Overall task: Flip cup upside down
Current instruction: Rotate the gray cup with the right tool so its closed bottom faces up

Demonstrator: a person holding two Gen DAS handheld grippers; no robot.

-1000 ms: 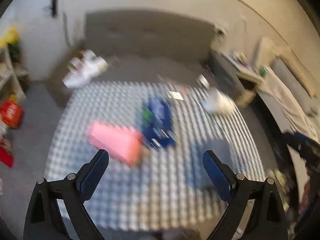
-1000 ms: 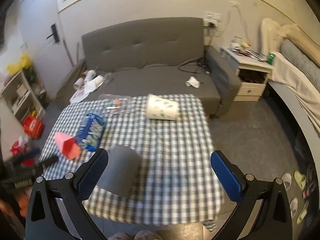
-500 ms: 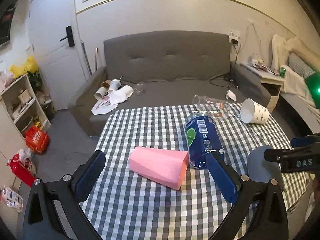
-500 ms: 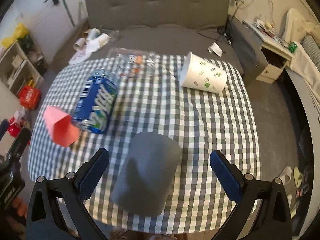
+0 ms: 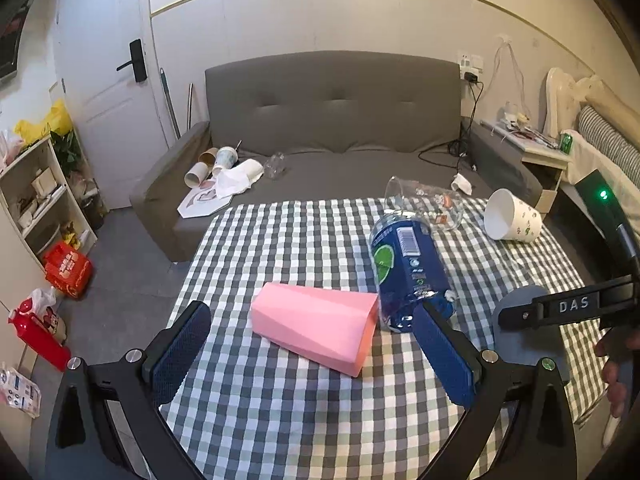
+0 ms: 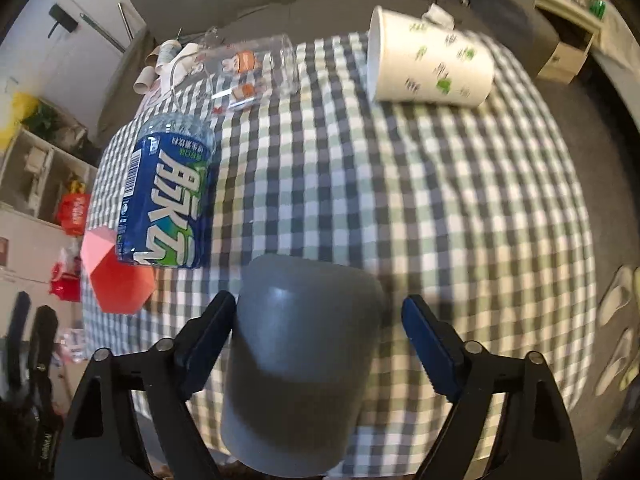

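A grey cup [image 6: 300, 364] lies on its side on the checked tablecloth [image 6: 440, 200], base away from me, between the open fingers of my right gripper [image 6: 316, 340]. The left finger [image 6: 208, 336] is close beside it; the right finger [image 6: 428, 344] stands apart. In the left wrist view the grey cup [image 5: 528, 340] shows at right behind the right gripper's finger. My left gripper [image 5: 312, 356] is open and empty, hovering near a pink cup [image 5: 316, 328] lying on its side.
A blue-labelled bottle [image 6: 168, 196] lies beside the pink cup [image 6: 120, 276]. A clear glass mug [image 6: 236, 68] and a white paper cup [image 6: 432, 64] lie at the table's far side. A grey sofa [image 5: 332, 120] stands behind; shelves [image 5: 36, 196] at left.
My right gripper has come down and forward so that the grey cup now lies between its fingers. My left gripper has held almost still over the pink cup.
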